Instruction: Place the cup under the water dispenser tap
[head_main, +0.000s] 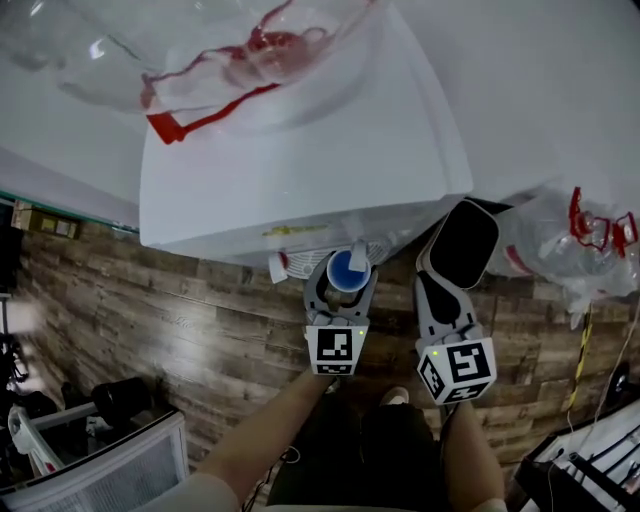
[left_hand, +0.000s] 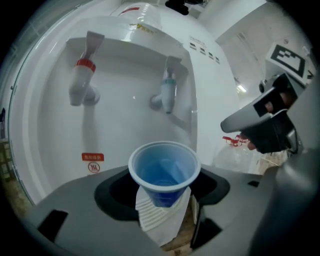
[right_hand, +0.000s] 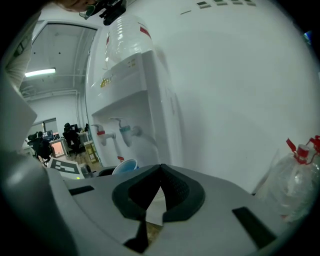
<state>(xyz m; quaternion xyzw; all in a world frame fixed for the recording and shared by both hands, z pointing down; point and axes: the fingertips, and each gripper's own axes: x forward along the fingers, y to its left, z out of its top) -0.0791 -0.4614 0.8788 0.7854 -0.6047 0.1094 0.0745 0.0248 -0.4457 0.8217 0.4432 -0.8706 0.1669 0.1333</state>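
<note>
The left claw grips the blue cup upright, mouth up and long axis near vertical, below the dispenser's blue tap, while the right claw is closed and empty.

cup: smooth blue plastic | dispenser: glossy white plastic | floor: matt wood grain

I'm looking down on a floor of brown wood-look planks that runs across the head view from 9 o'clock to 3 o'clock. A plain white wall fills 1 to 2 o'clock. At 7 o'clock stands a white ribbed crate. In the right gripper view, at 9 o'clock, an open office recedes: 1 ceiling strip light glows, with dark office chairs beneath it, too small to read further.
</note>
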